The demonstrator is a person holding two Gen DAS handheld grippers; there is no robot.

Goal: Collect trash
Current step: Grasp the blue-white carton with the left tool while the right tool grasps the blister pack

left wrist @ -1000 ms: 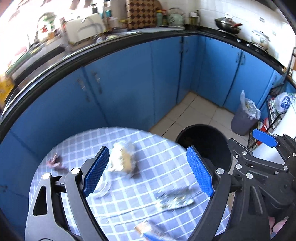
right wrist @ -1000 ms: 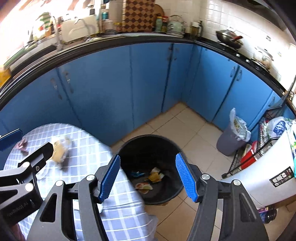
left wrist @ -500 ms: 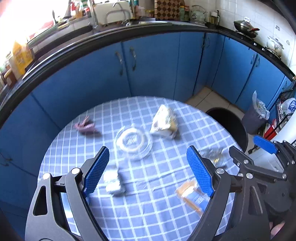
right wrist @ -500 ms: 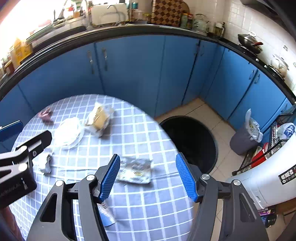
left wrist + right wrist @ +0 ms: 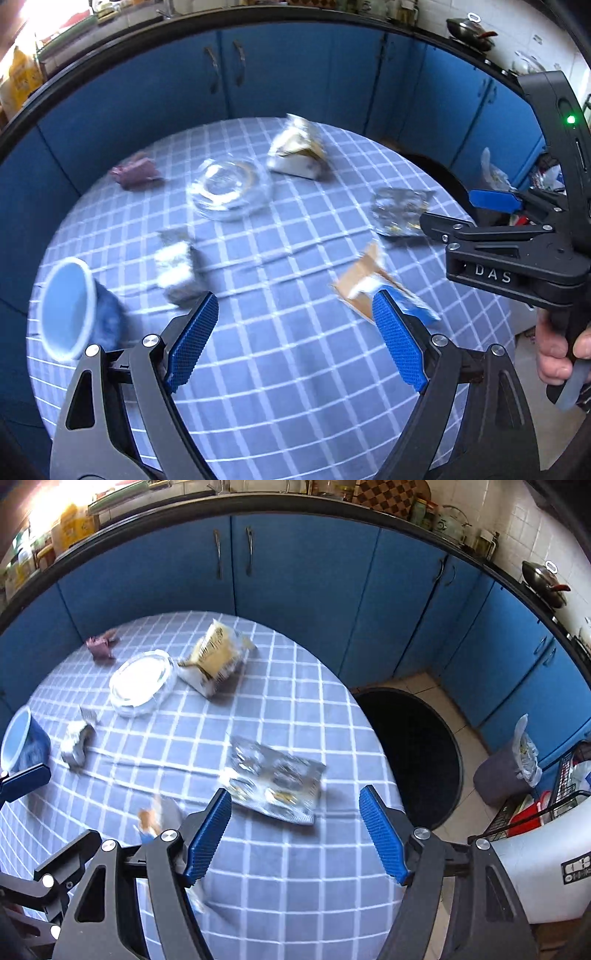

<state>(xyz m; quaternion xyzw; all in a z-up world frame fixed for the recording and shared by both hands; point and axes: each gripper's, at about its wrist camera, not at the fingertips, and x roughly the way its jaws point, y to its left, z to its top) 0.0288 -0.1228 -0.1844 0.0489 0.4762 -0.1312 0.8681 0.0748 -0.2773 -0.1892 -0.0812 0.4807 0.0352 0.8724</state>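
Both claws gape empty over the round blue-checked surface (image 5: 295, 720) strewn with wrappers, a black round bin (image 5: 417, 753) beside it, blue kitchen cabinets (image 5: 303, 576) behind.

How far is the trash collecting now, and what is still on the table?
Done: cannot be judged, since the black bin looks dark inside. In hand: nothing; the left hand-held gripper and right hand-held gripper are both open and empty. Left: the silver foil wrapper, yellow snack bag, crumpled foil, purple wrapper and brown-blue packet.
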